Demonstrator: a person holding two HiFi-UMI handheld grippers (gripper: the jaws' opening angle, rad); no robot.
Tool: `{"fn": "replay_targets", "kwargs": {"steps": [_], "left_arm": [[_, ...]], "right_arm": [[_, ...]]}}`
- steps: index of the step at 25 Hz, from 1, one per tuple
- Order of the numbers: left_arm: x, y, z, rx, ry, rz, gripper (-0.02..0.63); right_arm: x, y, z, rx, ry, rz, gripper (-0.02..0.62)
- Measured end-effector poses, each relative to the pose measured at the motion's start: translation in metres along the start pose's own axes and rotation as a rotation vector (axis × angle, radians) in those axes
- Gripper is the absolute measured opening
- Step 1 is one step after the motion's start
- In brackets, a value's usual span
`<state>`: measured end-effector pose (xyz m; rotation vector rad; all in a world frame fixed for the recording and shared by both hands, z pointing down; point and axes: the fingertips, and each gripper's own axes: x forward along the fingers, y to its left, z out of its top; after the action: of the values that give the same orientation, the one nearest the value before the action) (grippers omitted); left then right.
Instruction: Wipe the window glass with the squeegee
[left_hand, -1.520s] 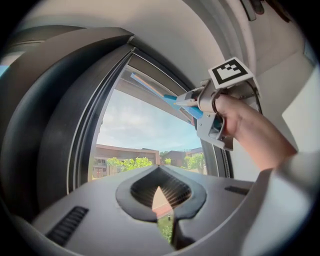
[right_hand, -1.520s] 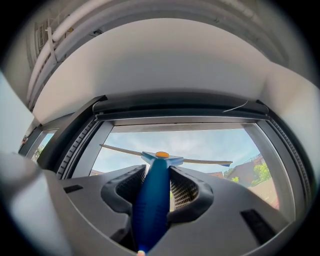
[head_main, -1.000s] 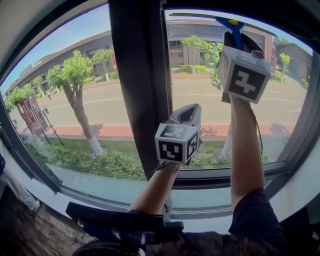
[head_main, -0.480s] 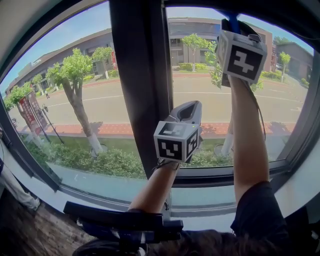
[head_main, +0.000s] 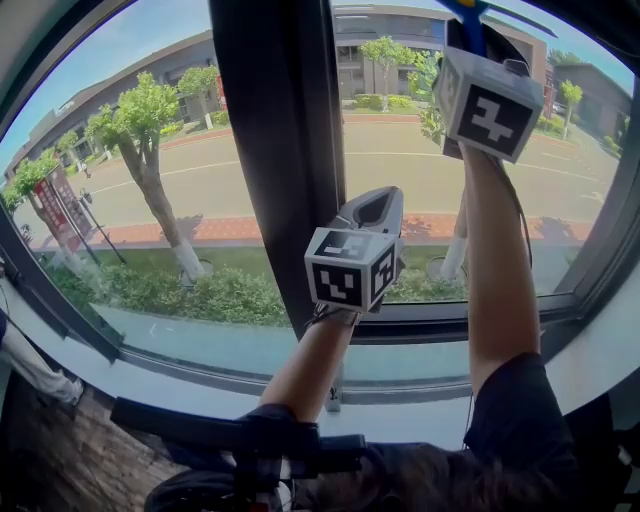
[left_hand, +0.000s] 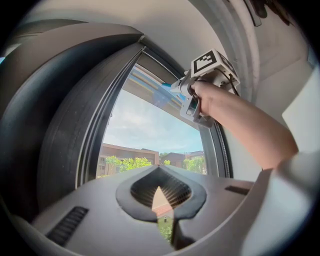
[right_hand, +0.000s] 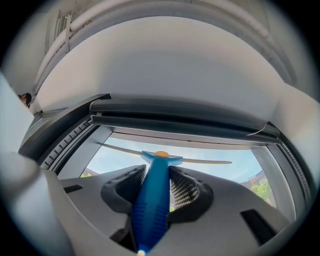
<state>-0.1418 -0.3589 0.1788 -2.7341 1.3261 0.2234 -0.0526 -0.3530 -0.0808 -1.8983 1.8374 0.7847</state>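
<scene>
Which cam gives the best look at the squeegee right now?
Right gripper view: the squeegee shows handle to blade, blue handle clamped in the right gripper, blade near the top of the glass. Head view catches only a blue tip at the top edge; left gripper view, a small blue sliver.

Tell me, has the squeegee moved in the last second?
Yes, upward. The squeegee lay with its blade across the far building's roofline a second ago; now it sits above that roof.

Tree (head_main: 145, 115), road (head_main: 250, 185), building (head_main: 355, 28) outside
</scene>
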Motion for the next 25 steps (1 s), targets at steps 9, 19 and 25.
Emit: {"fn": "replay_targets", "kwargs": {"steps": [9, 19, 25], "left_arm": [[-0.008, -0.002, -0.019, -0.040, 0.032, -0.002, 0.002], [-0.016, -0.003, -0.031, -0.056, 0.064, 0.017, 0.002], [-0.019, 0.000, -0.042, -0.059, 0.077, 0.024, 0.002]], "right_arm": [[-0.018, 0.002, -0.025, -0.005, -0.016, 0.008, 0.140], [-0.043, 0.005, -0.054, -0.019, -0.004, 0.017, 0.140], [-0.059, 0.010, -0.076, -0.016, 0.008, 0.019, 0.140]]}}
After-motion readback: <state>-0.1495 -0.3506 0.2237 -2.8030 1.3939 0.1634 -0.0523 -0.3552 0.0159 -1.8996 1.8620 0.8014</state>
